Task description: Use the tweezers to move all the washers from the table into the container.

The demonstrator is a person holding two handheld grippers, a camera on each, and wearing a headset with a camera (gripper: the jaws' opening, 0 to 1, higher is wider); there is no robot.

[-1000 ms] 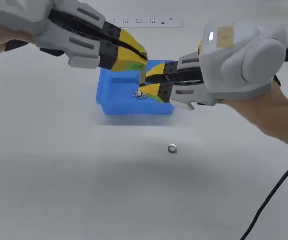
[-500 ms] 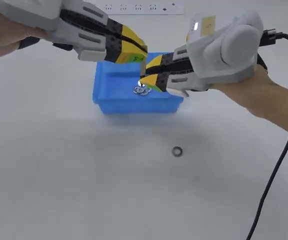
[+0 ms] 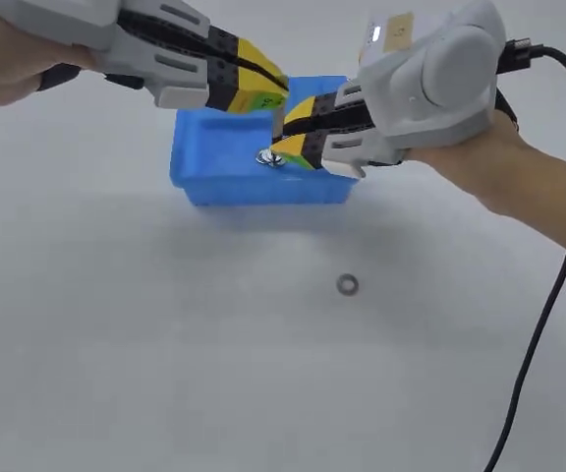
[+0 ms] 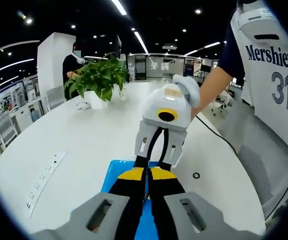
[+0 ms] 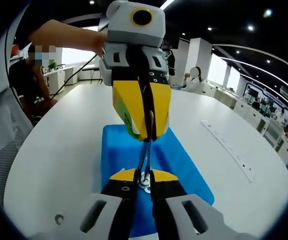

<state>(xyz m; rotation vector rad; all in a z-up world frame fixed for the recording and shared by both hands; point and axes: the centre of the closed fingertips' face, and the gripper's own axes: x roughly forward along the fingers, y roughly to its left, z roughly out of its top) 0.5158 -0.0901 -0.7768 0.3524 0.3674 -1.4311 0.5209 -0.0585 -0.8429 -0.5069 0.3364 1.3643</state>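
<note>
Two tongs grip one pair of tweezers over the blue container.
The left tongs are pressed together on the tweezers' top end above the container. The right tongs pinch the lower legs, whose tips point down at a few washers inside the container. One washer lies on the tabletop, apart from the container's near wall.

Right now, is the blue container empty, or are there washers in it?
Not empty. A few washers lie inside the blue container; one washer sits outside on the table.
</note>
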